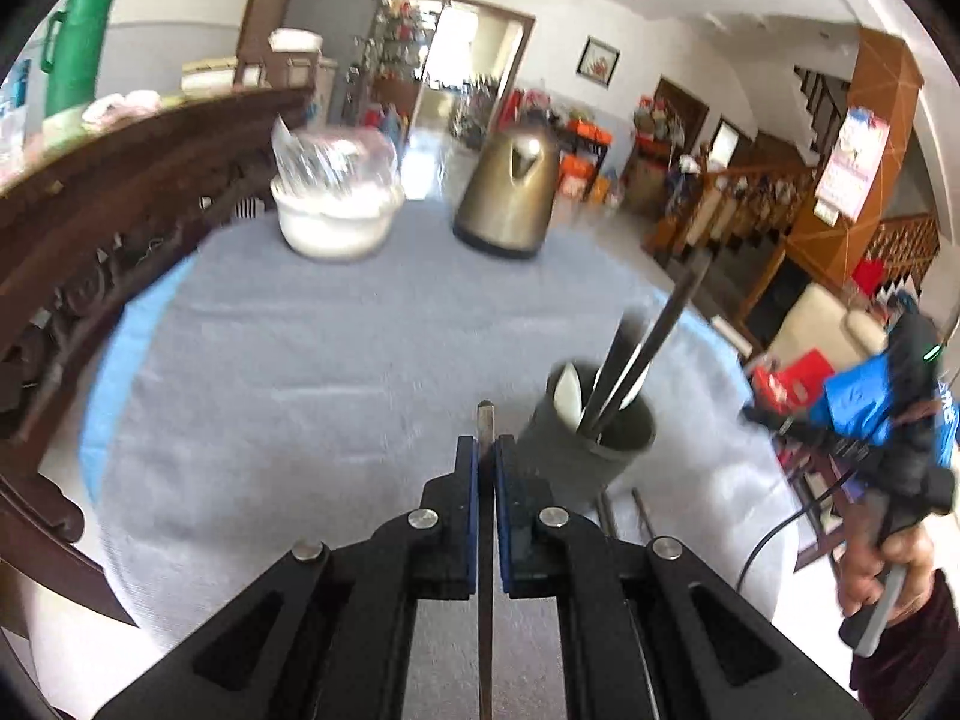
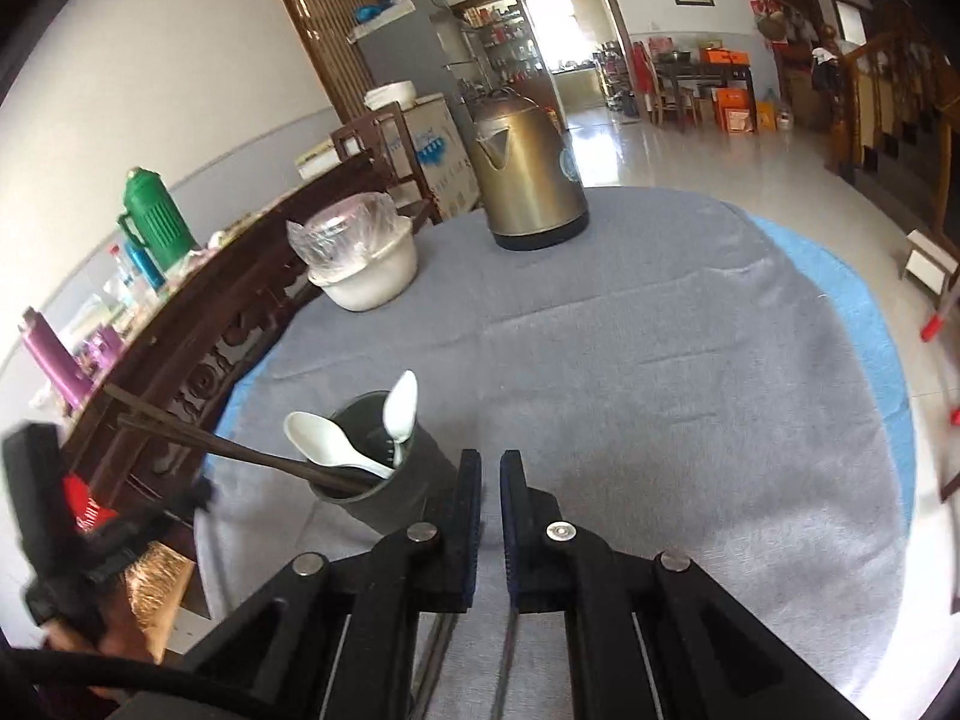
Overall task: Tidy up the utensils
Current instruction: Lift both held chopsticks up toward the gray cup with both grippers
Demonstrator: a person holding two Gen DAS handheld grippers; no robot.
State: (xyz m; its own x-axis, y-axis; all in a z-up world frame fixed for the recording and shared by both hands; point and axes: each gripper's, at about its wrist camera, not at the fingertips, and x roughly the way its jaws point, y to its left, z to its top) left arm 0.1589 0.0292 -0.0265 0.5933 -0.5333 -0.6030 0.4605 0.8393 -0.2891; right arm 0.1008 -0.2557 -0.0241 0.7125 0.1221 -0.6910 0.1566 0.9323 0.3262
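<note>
Nearest the tabletop's front edge, the left hand-held gripper is clamped on a thin dark chopstick whose tip pokes past the pads. Just beyond stands the dark grey utensil cup with chopsticks leaning out. Only the right view shows two white spoons in it; there the right hand-held gripper has its jaws drawn nearly together, nothing visibly between them. Farther back stand a wrapped white bowl and a bronze kettle
</note>
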